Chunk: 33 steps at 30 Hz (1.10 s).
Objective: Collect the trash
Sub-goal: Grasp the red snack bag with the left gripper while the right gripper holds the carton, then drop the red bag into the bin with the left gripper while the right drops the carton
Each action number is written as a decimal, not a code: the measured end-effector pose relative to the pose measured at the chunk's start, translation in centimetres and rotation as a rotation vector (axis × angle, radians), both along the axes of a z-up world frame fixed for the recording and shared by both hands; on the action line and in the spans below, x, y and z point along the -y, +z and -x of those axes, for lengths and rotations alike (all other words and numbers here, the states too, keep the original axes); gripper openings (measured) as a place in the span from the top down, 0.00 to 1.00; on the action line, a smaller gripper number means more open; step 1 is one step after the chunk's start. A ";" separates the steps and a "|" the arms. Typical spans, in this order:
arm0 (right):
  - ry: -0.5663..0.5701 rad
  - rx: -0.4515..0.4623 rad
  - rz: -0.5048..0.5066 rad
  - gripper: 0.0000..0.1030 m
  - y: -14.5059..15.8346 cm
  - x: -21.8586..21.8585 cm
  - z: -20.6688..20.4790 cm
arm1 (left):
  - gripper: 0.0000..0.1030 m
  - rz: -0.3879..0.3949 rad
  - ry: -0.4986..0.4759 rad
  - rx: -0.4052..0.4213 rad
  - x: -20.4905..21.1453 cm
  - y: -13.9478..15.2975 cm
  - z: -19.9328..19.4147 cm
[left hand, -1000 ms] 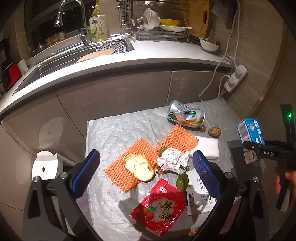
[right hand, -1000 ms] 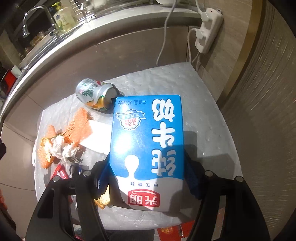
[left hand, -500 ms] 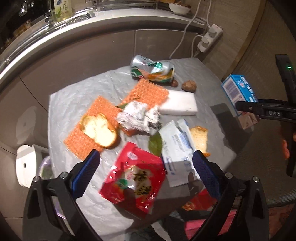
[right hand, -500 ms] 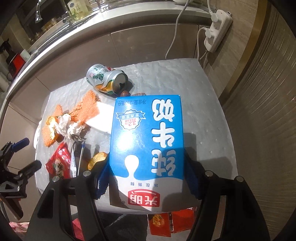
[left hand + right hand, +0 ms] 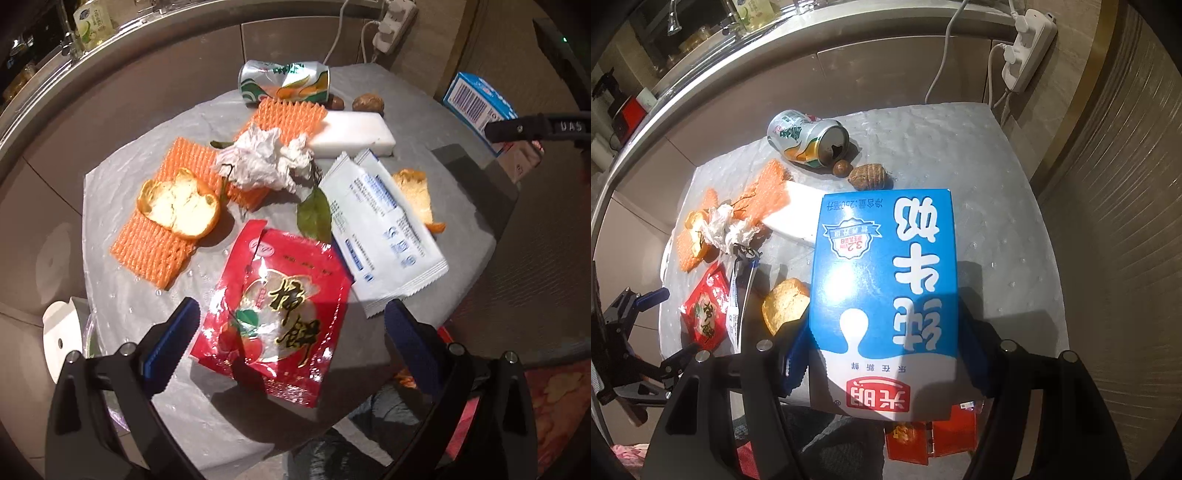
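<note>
While the right tongs [image 5: 886, 354] clamp the blue milk carton [image 5: 886, 280] above the desk [image 5: 979, 166] | left tongs [image 5: 291, 328] gape wide, empty, over the red snack wrapper [image 5: 273, 310] | crushed can [image 5: 284, 85] lies at the far edge

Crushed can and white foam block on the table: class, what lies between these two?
Between the crushed can and the white foam block lies a piece of orange foam netting, its edge overlapping the block. The left wrist view shows it best.

One can [image 5: 283, 85]; one milk carton [image 5: 886, 295]; two orange foam nets [image 5: 162, 221]; two peels [image 5: 177, 208].
</note>
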State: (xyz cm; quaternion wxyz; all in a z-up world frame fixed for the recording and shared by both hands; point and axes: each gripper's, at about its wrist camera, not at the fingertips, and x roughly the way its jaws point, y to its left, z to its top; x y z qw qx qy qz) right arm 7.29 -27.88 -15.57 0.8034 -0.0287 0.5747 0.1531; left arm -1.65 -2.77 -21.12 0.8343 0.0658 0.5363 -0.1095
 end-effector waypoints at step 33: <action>0.146 0.086 0.008 0.33 3.2 -5.5 2.6 | 0.82 0.129 0.144 0.020 -5.7 2.6 0.8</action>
